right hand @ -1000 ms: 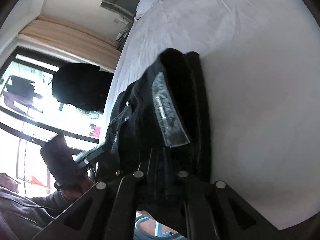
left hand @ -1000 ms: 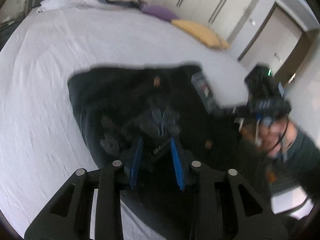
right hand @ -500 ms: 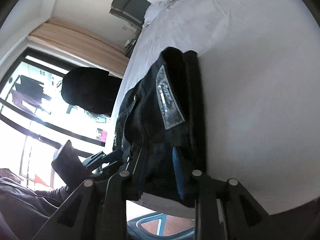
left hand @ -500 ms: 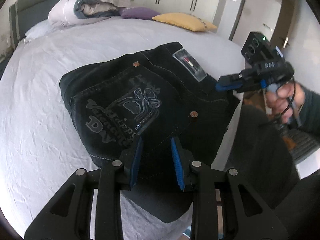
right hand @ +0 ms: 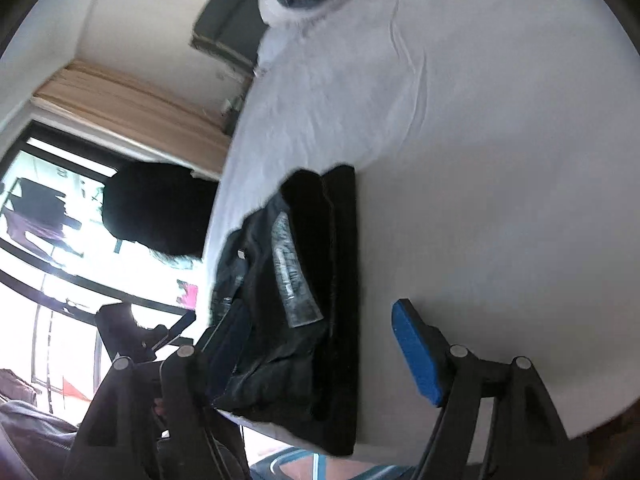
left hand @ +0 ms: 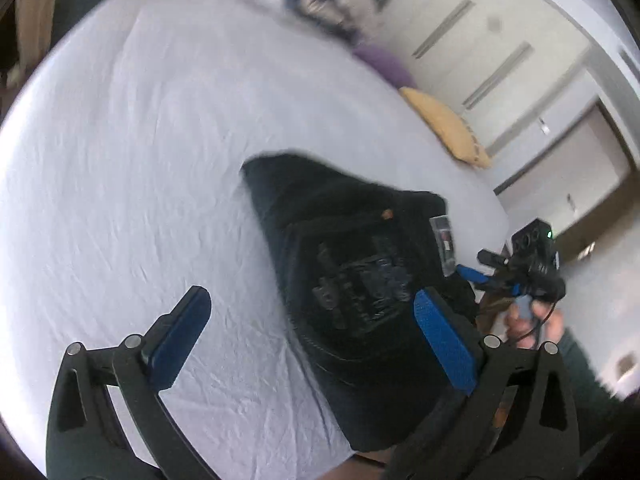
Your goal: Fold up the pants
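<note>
White bed point(left hand: 132, 152), bright window point(right hand: 60, 216).

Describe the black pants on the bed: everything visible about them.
The black pants look like dark denim, folded into a compact stack. On top shows a back pocket with a grey printed design, a copper rivet and a clear size sticker. They lie flat on the white sheet, at the bed's near edge. No hand-held gripper pad visibly presses on them.

Black folded pants point(left hand: 360, 280) carry a silvery printed pocket design and a pale waistband label point(right hand: 292, 280), both too blurred to read.
</note>
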A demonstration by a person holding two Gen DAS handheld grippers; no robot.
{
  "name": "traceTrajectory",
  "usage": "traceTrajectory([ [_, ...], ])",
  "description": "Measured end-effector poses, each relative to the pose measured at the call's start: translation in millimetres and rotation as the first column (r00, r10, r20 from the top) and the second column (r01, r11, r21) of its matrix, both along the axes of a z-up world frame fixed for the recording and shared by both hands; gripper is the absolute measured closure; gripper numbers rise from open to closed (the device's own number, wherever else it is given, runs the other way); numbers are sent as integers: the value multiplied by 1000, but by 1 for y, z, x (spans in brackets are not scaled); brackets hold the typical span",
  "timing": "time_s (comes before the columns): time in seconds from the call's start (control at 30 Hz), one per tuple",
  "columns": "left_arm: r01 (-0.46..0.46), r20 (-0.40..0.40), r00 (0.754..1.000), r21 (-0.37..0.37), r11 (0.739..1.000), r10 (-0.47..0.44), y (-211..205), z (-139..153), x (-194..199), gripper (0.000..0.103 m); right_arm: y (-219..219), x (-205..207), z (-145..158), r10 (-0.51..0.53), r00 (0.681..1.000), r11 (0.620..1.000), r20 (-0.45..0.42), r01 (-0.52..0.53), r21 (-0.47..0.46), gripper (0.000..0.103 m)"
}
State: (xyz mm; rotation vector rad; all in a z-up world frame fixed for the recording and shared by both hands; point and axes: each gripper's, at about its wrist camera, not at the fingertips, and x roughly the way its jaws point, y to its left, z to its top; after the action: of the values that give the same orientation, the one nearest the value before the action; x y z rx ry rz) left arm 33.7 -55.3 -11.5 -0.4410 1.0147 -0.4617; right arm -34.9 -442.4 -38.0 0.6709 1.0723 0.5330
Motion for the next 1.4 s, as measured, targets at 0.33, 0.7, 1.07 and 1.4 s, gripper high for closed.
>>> traceTrajectory([
  [0.33,81,-150,986,58,995,-72,-34,-31,30,1,42,30,-7,112,992,988,-60,-117,-99,29],
  [0.7,106,-166,982,105,989,-87,-54,-23,46,74,70,35,-1,119,992,963,-46,-126,-237,77],
  [1.07,31,-5,1000,125,992,-30,-8,60,61,84,139,53,95,256,952,936,167,-201,-290,84],
  [1.4,-91,65,995,229,969,78,91,76,150,84,210,181,86,295,940,940,171,-253,-229,85],
])
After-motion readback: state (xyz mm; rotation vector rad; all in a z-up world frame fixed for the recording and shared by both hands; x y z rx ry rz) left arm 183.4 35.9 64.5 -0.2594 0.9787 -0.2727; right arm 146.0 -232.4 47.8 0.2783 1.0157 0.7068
